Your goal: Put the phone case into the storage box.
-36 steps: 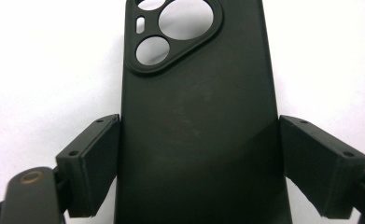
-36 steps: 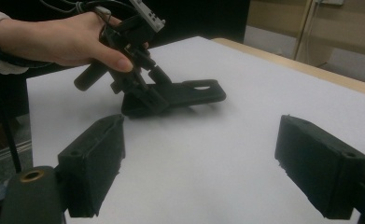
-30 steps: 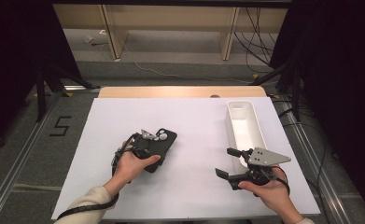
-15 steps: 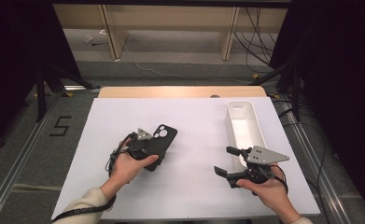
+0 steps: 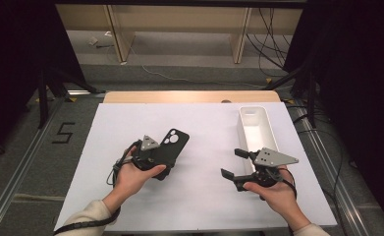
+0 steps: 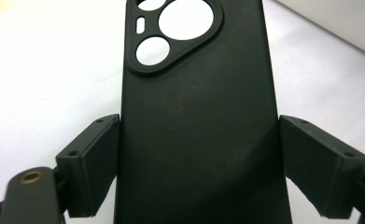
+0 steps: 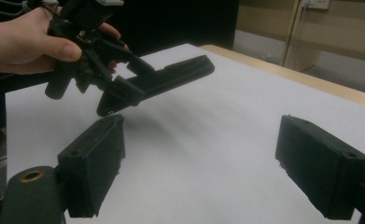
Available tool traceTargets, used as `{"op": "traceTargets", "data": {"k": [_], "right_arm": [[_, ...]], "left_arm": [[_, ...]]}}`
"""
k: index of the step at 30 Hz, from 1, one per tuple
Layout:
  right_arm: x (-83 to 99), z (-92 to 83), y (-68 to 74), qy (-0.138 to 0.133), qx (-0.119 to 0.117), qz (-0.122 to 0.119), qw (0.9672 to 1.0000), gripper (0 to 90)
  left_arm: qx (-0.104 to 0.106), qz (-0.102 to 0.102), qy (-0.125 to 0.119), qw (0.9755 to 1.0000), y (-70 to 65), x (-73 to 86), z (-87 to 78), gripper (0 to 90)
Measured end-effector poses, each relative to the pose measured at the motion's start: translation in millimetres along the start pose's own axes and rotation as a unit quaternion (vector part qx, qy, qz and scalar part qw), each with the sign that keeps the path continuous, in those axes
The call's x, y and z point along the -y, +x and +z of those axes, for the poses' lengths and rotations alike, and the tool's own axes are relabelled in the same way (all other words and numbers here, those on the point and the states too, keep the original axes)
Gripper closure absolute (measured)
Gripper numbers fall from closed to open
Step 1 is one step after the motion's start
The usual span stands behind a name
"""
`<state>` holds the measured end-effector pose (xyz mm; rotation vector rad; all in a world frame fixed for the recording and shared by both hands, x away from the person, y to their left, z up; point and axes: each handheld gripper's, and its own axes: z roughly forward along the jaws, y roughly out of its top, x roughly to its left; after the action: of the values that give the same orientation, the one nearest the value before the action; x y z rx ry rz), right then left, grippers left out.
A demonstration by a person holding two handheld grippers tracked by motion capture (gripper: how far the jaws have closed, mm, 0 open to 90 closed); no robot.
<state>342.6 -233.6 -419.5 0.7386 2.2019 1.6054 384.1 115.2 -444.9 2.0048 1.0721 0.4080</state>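
A black phone case [image 5: 175, 139] with a camera cut-out is held between the jaws of my left gripper [image 5: 163, 158], which is shut on its lower half. In the left gripper view the case [image 6: 194, 116] runs up between both pads, back side facing the camera. The right gripper view shows the case [image 7: 171, 77] lifted off the white table and tilted, with the left gripper [image 7: 119, 93] and a hand behind it. My right gripper [image 5: 233, 163] rests low at the right front of the table. It is open, with nothing between its fingers [image 7: 94, 163].
A long white tray [image 5: 255, 114] stands at the right of the white table sheet [image 5: 204, 128], just beyond the right gripper. A wooden edge [image 5: 189, 96] runs along the table's far side. Beyond the table, wooden furniture legs and cables stand on the floor.
The left gripper has carried the phone case a little forward and to the right, raising it off the table. The right gripper has barely moved.
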Motion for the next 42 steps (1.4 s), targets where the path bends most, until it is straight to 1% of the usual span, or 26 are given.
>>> {"op": "traceTargets", "data": {"k": [5,12,20,22,26,29,34,42], "right_arm": [[-5.3,7.5,-0.7,-0.002,0.005,0.004,1.0,17.1],[-15.4,21.3,-3.0,-0.006,0.01,0.007,0.9999,17.1],[-23.4,39.8,-3.0,0.001,0.013,0.006,0.9999,17.2],[-25.0,42.8,-3.6,0.003,0.014,0.008,0.9999,17.2],[-28.2,48.3,-5.1,0.003,0.016,0.011,0.9998,17.3],[-30.4,51.2,-6.6,-0.002,0.02,0.012,0.9997,17.3],[-33.3,56.9,-9.0,-0.001,0.023,0.016,0.9996,17.5],[-32.9,71.2,-9.8,0.014,0.023,0.025,0.9993,19.2]], "left_arm": [[0.005,0.008,-0.013,0.9999,-4.3,0.4,-1.7,15.7],[0.015,0.021,-0.018,0.9995,-11.4,2.9,-4.5,15.7],[0.026,0.032,-0.028,0.9987,-17.4,5.5,-9.6,15.7],[0.034,0.039,-0.03,0.9982,-20.3,7.2,-9.8,15.7],[0.045,0.051,-0.027,0.9974,-27.5,9.9,-7.3,15.7],[0.046,0.057,-0.032,0.9968,-31.8,10.0,-7.4,15.7],[0.05,0.068,-0.035,0.9958,-38.0,10.6,-7.6,15.7],[0.06,0.081,-0.037,0.9942,-49.6,11.2,-6.9,15.7]]}}
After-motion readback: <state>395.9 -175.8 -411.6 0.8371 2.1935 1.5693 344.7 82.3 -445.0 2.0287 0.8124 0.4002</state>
